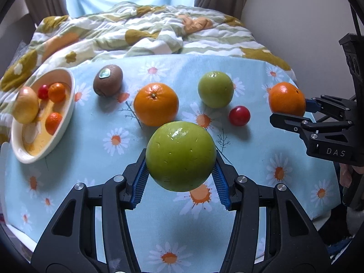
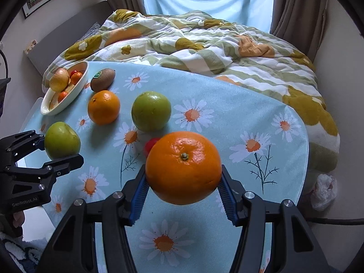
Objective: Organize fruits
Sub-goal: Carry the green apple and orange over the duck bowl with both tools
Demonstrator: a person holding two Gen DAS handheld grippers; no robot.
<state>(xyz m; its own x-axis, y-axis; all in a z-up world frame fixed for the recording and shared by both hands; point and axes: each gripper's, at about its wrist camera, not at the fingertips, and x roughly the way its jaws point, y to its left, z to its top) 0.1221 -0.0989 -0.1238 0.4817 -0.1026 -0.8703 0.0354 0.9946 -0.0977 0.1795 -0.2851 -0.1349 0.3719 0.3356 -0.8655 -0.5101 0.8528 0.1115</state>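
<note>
Left tool [image 1: 180, 170] clamped on green apple [image 1: 180, 155], right tool [image 2: 183, 185] on orange [image 2: 183, 167]. Ahead at twelve o'clock lay second orange [image 1: 156, 104], second apple [image 1: 215, 89], red fruit [image 1: 239, 115]; at ten o'clock, kiwi [image 1: 108, 80] beside bowl [image 1: 68, 111].

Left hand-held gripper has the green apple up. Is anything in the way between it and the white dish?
Nothing on the cloth blocks the path from the held green apple in the left hand-held gripper to the white dish. The loose orange and kiwi sit further back. The dish already holds several fruits, leaving bare space at its near end.
</note>
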